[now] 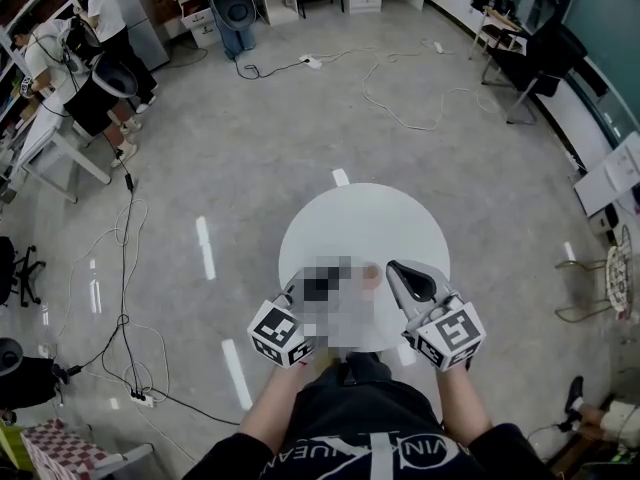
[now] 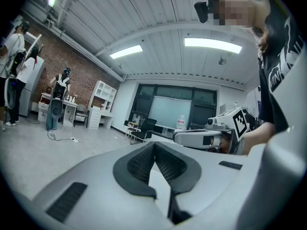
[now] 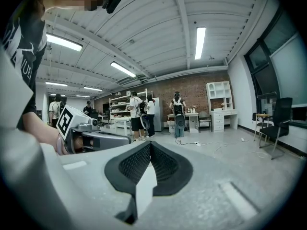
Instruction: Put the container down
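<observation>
The person is standing at the near edge of the round white surface (image 1: pixel 362 218) and is holding one hand-held gripper in each hand, both pointing roughly level over the near part of that surface. The left hand-held gripper (image 2: pixel 153 144) is sitting closed: its ribbed black pads are meeting at the tips with nothing between them. The right hand-held gripper (image 1: pixel 392 266) is likewise sitting closed and empty, pad against pad. The two are hanging near each other without touching. The container is not showing clearly in any view: the part of the surface around the left tips is hidden, and only a small pale pinkish shape (image 1: pixel 372 274) is showing just beside the right tips, too blurred to identify. Cables (image 1: pixel 400 108) are lying on the grey floor (image 1: pixel 250 148) beyond the far edge.
</observation>
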Available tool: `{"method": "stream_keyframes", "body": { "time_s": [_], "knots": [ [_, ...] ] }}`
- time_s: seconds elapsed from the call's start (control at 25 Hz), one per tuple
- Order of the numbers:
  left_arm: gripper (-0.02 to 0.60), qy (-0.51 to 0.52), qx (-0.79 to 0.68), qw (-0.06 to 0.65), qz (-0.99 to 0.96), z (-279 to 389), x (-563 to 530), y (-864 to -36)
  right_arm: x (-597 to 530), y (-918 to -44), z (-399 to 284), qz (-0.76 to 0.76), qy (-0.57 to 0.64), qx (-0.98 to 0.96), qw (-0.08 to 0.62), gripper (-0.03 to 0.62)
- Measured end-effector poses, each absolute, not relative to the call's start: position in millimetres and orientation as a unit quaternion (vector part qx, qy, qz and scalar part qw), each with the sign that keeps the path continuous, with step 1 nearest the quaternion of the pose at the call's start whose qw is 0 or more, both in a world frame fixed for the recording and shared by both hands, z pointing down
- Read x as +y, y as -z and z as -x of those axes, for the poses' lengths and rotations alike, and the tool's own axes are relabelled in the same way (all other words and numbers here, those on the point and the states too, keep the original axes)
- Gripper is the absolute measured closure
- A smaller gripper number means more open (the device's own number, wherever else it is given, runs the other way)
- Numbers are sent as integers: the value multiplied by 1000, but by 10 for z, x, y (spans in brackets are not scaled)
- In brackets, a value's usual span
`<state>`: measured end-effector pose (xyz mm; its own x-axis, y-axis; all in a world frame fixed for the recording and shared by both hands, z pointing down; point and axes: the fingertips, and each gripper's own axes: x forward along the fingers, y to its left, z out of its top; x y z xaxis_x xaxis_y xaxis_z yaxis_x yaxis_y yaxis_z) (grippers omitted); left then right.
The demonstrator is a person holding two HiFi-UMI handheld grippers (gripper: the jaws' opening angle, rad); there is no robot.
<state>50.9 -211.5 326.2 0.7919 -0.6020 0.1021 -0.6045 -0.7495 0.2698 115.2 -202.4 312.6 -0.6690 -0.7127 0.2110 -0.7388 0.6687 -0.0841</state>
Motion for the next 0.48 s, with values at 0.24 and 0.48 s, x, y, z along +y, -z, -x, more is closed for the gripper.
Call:
{"method": "stream_keyframes", "body": {
  "time_s": [0.24,0.48],
  "knots": [
    [568,-6,-320,149,-936,-508,-2071,-3295,-1968,-3168,-1163,-400,-88,-909,79,588],
    [568,-7,-317,152,-936,-508,-2028,-3296,-1916,-3181,-1170,-404,-93,-906,80,588]
  ]
}}
